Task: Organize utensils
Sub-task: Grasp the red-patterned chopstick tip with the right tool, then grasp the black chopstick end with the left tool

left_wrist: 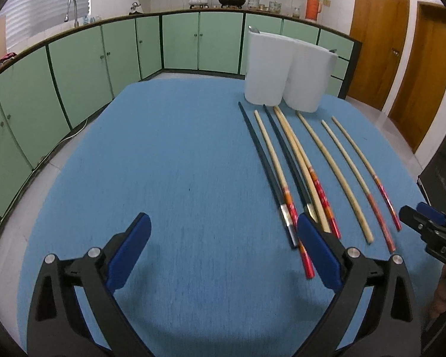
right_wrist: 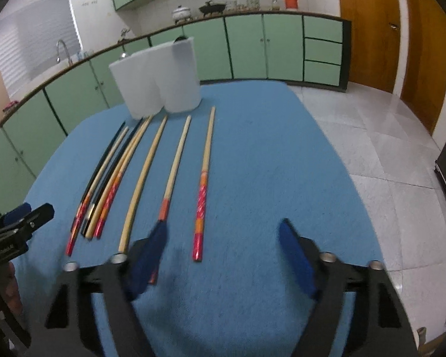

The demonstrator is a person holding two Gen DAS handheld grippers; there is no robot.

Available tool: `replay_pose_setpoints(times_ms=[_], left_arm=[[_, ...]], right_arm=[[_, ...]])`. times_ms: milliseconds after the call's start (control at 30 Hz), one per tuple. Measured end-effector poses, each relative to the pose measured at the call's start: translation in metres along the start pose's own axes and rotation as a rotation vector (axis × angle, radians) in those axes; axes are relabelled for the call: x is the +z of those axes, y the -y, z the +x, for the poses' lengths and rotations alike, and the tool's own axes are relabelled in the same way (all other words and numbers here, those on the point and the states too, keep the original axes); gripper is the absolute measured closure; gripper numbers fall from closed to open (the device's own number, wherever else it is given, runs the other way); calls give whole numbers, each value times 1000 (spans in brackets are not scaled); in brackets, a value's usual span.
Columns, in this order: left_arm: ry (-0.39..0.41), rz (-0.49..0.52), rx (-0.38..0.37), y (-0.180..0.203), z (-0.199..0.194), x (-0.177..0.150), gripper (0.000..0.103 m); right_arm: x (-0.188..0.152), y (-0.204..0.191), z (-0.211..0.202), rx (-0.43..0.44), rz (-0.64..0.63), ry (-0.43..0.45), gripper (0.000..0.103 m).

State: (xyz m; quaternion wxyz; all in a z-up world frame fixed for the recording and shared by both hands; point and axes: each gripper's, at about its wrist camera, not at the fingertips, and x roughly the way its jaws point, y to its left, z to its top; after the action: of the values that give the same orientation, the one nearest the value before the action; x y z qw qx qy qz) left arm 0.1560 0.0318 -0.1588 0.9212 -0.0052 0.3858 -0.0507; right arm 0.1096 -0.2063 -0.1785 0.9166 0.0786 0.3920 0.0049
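Observation:
Several chopsticks lie side by side on the blue table [left_wrist: 178, 163], tips toward a white two-part holder [left_wrist: 285, 71]. Some are black [left_wrist: 267, 169], others are pale wood with red handles [left_wrist: 315, 175]. My left gripper [left_wrist: 223, 238] is open and empty, low over the table left of the chopsticks' handle ends. In the right wrist view the holder [right_wrist: 157, 74] stands at the far edge. My right gripper [right_wrist: 223, 244] is open and empty, with a red-handled chopstick [right_wrist: 203, 184] lying between its fingers. The left gripper shows at the left edge [right_wrist: 23, 217].
Green cabinets [left_wrist: 104, 68] with a counter, pots and an orange flask [left_wrist: 312, 7] run behind the table. Wooden doors [left_wrist: 377, 38] stand at the right. A tiled floor [right_wrist: 371, 148] lies right of the table.

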Motion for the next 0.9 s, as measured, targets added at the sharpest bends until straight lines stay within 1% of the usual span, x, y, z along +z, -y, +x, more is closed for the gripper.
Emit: replay_pose_setpoints(times_ms=[33, 67, 100, 133, 200, 333, 400, 467, 500, 533, 567, 700, 900], left_arm=[[1, 1, 4, 1, -1, -2, 7], [3, 2, 6, 2, -2, -3, 7], [4, 2, 7, 3, -2, -3, 7], [6, 1, 7, 3, -2, -3, 7], [3, 0, 9, 4, -3, -4, 7], [-4, 5, 5, 5, -3, -8, 8], [-8, 12, 5, 6, -3, -8, 8], [-15, 18, 4, 7, -2, -8, 8], [-19, 21, 3, 7, -1, -8, 8], [-23, 22, 3, 7, 0, -9, 8], [-30, 23, 2, 8, 1, -9, 8], [-49, 34, -3, 10, 5, -9, 8], [-87, 80, -7, 22, 11, -12, 8]], right_arm=[[-1, -2, 1, 4, -9, -7, 48], [-2, -5, 2, 8, -22, -17, 51], [-3, -6, 3, 8, -30, -23, 58], [-4, -9, 4, 10, -41, -33, 64], [-6, -13, 5, 10, -62, -43, 67], [-7, -17, 6, 5, -80, -47, 80], [-8, -19, 6, -1, -84, -48, 83], [-8, -21, 6, -9, -94, -51, 83], [-8, -22, 6, -13, -101, -50, 86], [-9, -24, 7, -13, -109, -52, 91], [-8, -25, 8, -15, -113, -53, 92], [-8, -24, 9, -14, -109, -56, 93], [-8, -24, 10, -7, -102, -56, 93]])
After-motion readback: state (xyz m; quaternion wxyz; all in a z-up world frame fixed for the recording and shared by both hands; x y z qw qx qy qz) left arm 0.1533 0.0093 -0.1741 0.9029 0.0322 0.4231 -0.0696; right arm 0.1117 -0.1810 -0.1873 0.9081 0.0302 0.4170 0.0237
